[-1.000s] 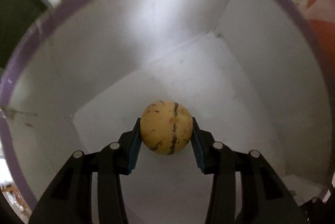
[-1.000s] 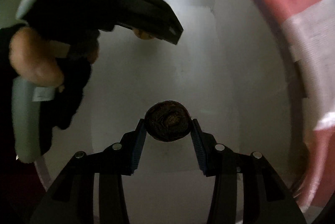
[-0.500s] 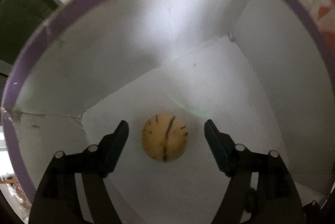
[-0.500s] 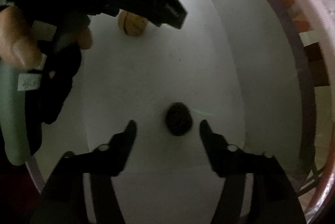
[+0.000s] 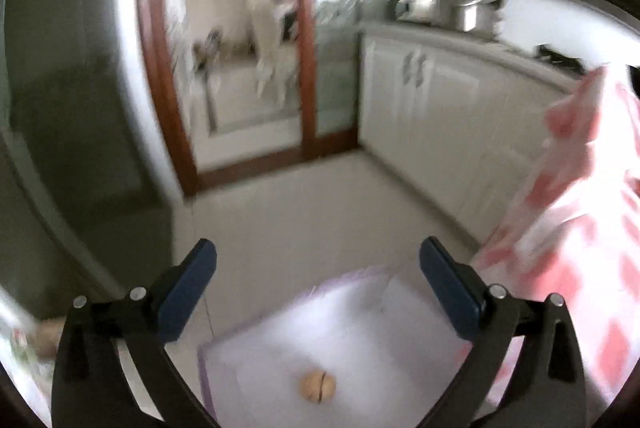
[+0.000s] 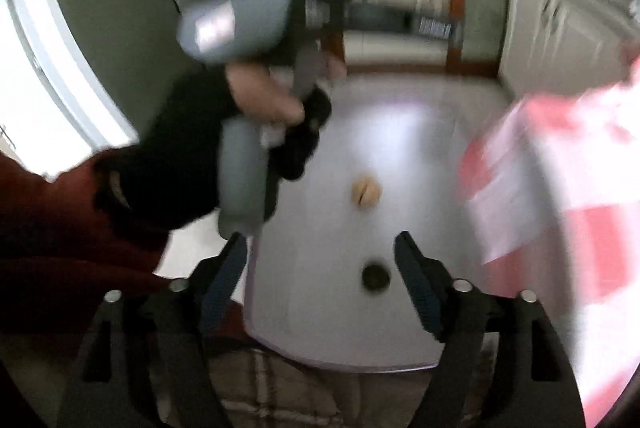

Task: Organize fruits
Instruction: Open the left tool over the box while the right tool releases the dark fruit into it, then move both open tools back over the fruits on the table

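We see a white box (image 6: 400,340) with a purple rim on the kitchen floor, and two fruits lie on its bottom. The pale yellow round fruit (image 5: 318,385), marked with a dark stripe, sits near the middle of the box in the left wrist view; in the right wrist view the same fruit lies farther in. The dark round fruit (image 6: 375,277) lies nearer to us, well apart from the yellow one. Neither fruit touches a wall of the box, as far as the blur lets us tell.

Our left gripper (image 5: 318,262) hangs above the box with its jaws spread wide and opening further; nothing is between them, and the yellow fruit lies far below. Our right gripper (image 6: 320,262) is also above the box, its jaws apart and opening, with nothing pressed between the pads; the dark fruit shows through the gap but lies down on the box floor.

A pink and white checked cloth (image 6: 560,212) stands just beside the box on the right. In the right wrist view a hand (image 6: 264,98) grips the grey handle of the left gripper.
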`<control>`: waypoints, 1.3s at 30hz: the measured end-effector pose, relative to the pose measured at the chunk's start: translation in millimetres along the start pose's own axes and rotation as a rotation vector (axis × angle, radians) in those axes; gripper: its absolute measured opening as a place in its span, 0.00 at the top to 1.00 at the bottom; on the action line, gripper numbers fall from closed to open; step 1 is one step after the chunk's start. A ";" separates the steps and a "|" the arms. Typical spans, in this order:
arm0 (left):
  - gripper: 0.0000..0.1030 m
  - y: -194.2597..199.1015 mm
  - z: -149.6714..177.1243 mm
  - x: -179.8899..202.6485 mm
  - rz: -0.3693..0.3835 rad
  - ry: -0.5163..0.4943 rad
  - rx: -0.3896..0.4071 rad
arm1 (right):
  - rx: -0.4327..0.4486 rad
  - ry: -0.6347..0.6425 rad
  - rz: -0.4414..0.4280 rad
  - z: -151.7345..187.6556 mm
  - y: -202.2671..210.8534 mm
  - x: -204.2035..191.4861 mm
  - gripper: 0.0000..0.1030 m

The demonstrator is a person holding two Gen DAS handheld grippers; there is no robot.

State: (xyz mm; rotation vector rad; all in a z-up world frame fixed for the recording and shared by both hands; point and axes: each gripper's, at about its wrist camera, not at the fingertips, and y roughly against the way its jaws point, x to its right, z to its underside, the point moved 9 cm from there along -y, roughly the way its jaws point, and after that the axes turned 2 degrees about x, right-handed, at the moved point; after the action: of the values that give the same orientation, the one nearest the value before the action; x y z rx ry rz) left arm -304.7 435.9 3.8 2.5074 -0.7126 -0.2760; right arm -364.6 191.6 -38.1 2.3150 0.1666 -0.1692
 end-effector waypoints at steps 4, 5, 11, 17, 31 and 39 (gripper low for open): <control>0.01 31.2 -27.2 82.2 0.119 -0.156 -0.024 | 0.258 -0.076 0.079 -25.4 110.8 47.6 0.19; 0.01 36.5 -28.2 112.0 0.167 -0.210 -0.050 | 0.297 -0.096 0.107 -23.0 127.0 55.6 0.15; 0.01 91.5 11.3 284.6 0.494 -0.398 -0.140 | 0.466 -0.378 0.528 45.2 269.0 182.6 0.16; 0.02 111.8 37.6 468.3 0.770 -0.419 -0.206 | 0.466 -0.717 0.841 148.6 329.8 318.7 0.16; 0.02 32.0 22.8 622.3 0.798 -0.074 -0.219 | 0.445 -1.012 0.925 238.4 349.6 485.8 0.16; 0.02 29.8 29.4 622.8 0.878 -0.064 -0.269 | 0.303 -0.968 0.922 215.2 326.8 558.8 0.16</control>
State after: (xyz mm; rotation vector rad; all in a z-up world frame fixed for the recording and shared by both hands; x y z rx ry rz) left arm 196.8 66.7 -38.3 1.7326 -1.5841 -0.1142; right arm 225.8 -149.9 -47.5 2.0860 -1.4374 -0.8240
